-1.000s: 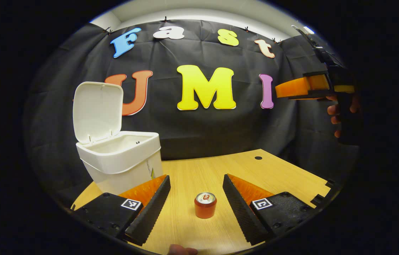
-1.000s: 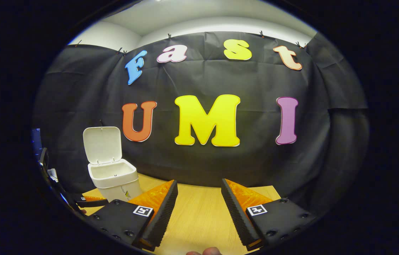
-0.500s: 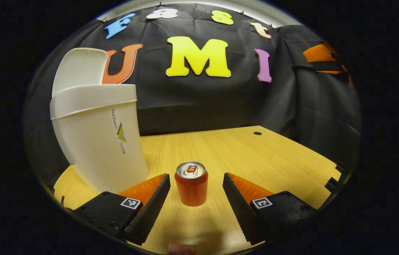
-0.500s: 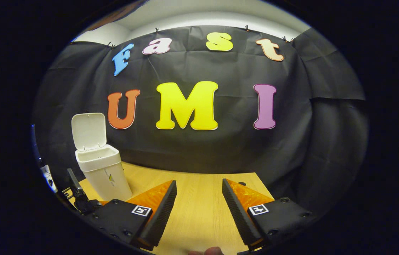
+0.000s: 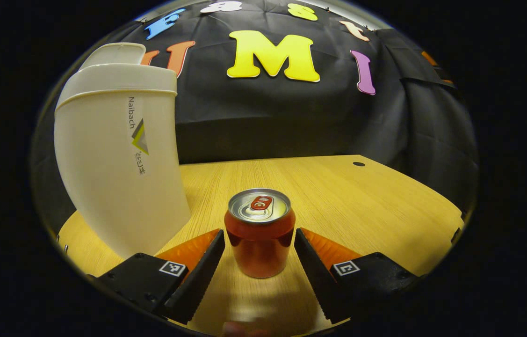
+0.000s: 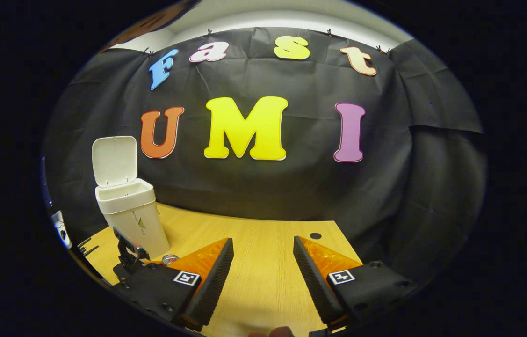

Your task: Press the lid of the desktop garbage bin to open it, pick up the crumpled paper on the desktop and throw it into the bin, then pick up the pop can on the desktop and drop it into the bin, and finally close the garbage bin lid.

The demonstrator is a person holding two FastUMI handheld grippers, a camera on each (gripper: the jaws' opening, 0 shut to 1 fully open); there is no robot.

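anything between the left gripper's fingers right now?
Yes: in the left gripper view the pop can stands upright on the desktop between the open left gripper, a gap at each side. The garbage bin stands farther left.

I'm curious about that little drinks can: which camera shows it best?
The left gripper view: the pop can stands upright on the desk, close up between that gripper's open fingers. In the right gripper view just its top peeks out near the bin.

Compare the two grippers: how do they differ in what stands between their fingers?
The left gripper has the pop can upright between its fingers, not yet pressed; the right gripper has just bare desktop. The left sits beside the bin; the right is farther away. Both are open.
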